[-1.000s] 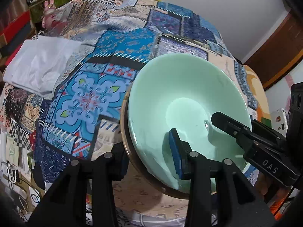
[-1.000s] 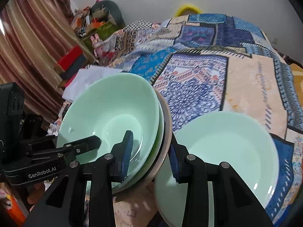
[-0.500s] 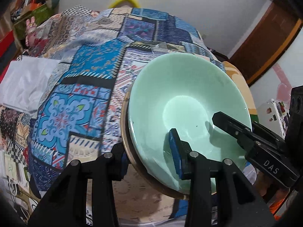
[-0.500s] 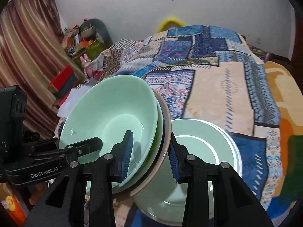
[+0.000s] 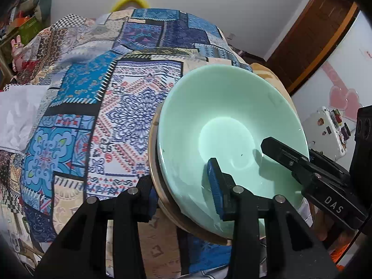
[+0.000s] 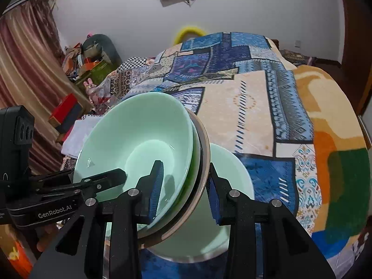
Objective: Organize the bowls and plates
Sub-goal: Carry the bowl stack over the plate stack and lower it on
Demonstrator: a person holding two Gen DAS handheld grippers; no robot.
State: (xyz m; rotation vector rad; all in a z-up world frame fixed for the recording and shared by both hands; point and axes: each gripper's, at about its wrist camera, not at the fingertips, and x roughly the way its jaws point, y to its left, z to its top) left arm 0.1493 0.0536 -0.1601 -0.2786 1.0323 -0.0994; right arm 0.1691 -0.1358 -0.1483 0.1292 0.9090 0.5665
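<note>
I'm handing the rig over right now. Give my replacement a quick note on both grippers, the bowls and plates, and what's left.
Left gripper: shut on the rim of the stack of bowls.
Right gripper: shut on the opposite rim of the same stack, which is tilted and held over the bed.
Pale green plate: lies on the patchwork blanket, below the stack.
Done: bowls nested and gripped.
Left: set the stack down, probably on or beside that plate.

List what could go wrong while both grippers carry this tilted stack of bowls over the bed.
1. The stack of bowls is tilted and pinched only at its rims by the left hand-held gripper and right hand-held gripper, so nested pieces could slide apart.
2. It hangs just over the green plate, so lowering carelessly could knock them together.
</note>
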